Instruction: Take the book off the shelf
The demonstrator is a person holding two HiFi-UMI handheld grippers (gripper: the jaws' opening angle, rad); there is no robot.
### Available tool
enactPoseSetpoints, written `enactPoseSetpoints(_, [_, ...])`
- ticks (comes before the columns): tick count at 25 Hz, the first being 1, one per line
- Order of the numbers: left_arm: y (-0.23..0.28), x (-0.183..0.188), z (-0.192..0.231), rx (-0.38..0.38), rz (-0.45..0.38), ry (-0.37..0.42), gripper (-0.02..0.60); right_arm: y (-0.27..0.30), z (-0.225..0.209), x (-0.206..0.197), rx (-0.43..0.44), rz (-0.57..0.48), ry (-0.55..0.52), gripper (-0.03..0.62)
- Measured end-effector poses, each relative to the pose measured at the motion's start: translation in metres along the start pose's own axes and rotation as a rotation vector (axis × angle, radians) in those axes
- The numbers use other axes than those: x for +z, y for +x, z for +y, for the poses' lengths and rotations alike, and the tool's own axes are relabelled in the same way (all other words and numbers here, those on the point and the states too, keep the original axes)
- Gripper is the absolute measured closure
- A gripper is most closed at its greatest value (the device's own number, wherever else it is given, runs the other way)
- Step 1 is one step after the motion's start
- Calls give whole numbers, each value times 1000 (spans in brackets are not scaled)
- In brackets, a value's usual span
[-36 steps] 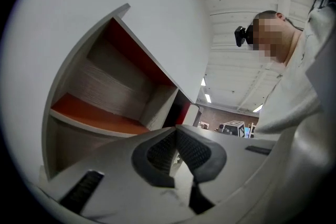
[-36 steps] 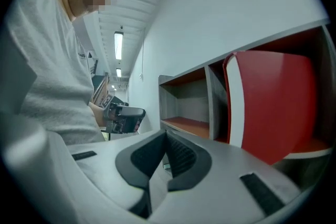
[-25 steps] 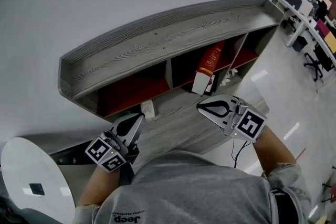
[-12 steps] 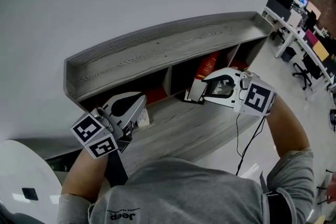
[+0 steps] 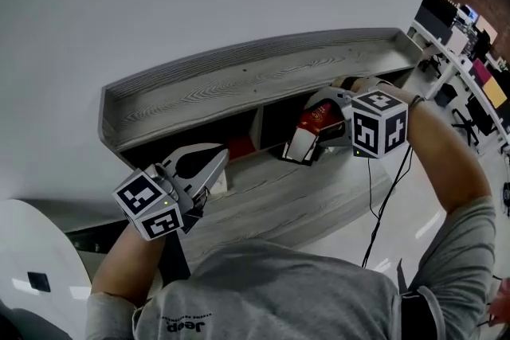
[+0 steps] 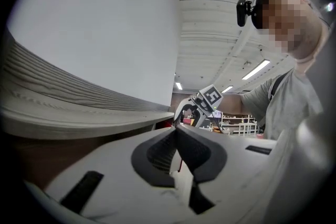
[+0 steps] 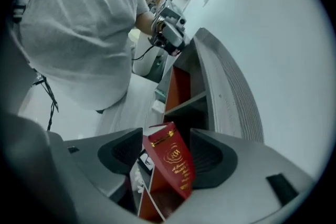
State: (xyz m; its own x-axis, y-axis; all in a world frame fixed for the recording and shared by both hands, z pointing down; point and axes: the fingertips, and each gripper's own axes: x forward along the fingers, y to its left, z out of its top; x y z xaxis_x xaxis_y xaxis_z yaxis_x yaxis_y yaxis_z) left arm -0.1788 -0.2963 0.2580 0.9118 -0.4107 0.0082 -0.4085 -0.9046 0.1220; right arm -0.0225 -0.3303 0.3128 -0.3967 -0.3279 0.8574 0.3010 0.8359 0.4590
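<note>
A red book [image 5: 298, 144] with gold print leans tilted in the middle compartment of the grey wooden shelf [image 5: 255, 80]. My right gripper [image 5: 319, 123] reaches into that compartment. In the right gripper view the book [image 7: 173, 160] stands between the jaws of the right gripper [image 7: 168, 155]; they are opening, with a gap on each side, and the pads do not press on it. My left gripper [image 5: 219, 163] hovers in front of the left compartment, shut and empty. The left gripper [image 6: 176, 131] shows its tips together in its own view.
A small white object [image 5: 219, 183] lies on the lower shelf board near the left gripper. A white round table [image 5: 32, 267] stands at the lower left. A cable [image 5: 382, 203] hangs from the right gripper. Office desks and chairs [image 5: 470, 28] fill the far right.
My right gripper has risen from the lower board into the middle compartment and its jaws have spread around the red book. The left gripper has lifted a little.
</note>
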Motion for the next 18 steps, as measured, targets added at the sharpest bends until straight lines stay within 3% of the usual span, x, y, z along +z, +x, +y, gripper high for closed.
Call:
enactPoseSetpoints(9, [7, -10, 2, 28, 6, -16, 555, 35, 8, -14, 122, 196, -289, 261])
enactPoseSetpoints(18, [11, -16, 3, 21, 5, -33, 557, 51, 7, -32, 136, 330, -450, 259])
